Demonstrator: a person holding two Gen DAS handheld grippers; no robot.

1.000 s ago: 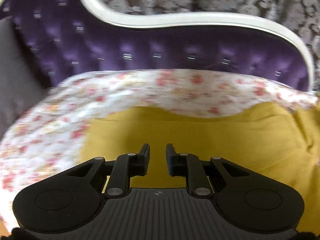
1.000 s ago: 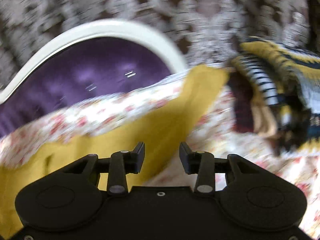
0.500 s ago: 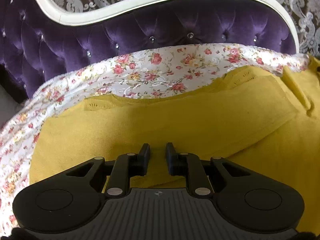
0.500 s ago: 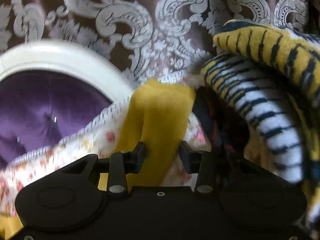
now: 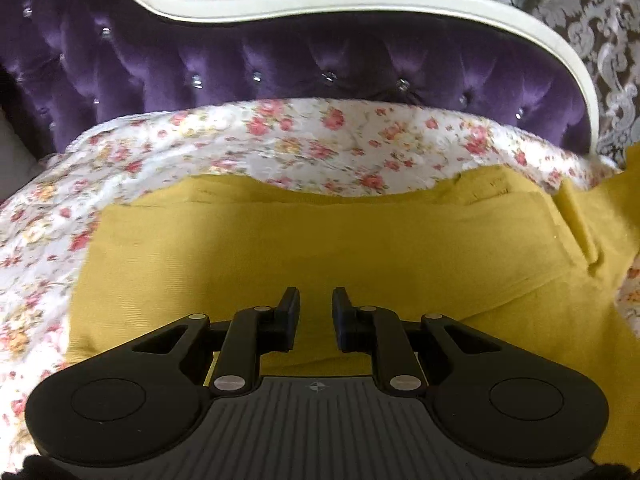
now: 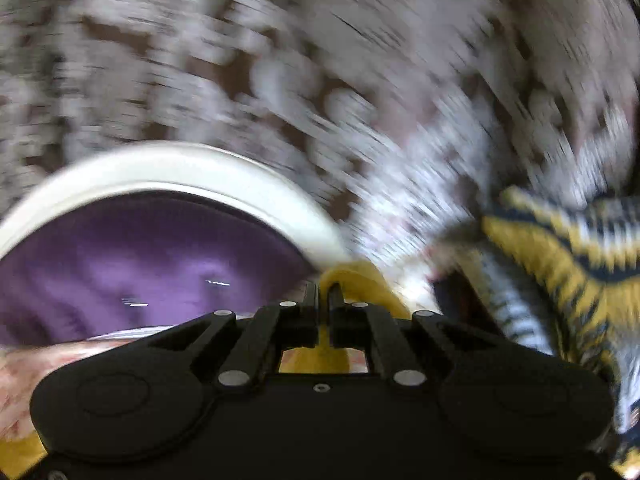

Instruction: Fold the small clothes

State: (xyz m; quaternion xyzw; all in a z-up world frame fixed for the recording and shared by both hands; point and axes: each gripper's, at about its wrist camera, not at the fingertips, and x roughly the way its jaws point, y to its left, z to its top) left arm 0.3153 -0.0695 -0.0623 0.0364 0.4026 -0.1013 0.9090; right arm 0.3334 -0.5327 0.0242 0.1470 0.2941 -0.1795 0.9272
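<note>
A mustard-yellow garment (image 5: 328, 252) lies spread on the floral sheet (image 5: 304, 140), partly folded, with a sleeve or strip running off to the right (image 5: 576, 220). My left gripper (image 5: 316, 300) hovers just above its near part, open and empty. In the blurred right wrist view, my right gripper (image 6: 323, 292) is shut on a yellow fold of that garment (image 6: 360, 280), which bulges over the fingertips.
A purple tufted headboard (image 5: 320, 64) with a white frame (image 5: 360, 0) stands behind the sheet; it also shows in the right wrist view (image 6: 140, 264). A yellow, white and dark striped knit (image 6: 568, 280) lies at the right. A patterned curtain (image 6: 320, 60) hangs behind.
My right gripper has closed on the yellow garment's end and is moving fast. The left gripper has stayed open over the garment, with its view shifting slightly.
</note>
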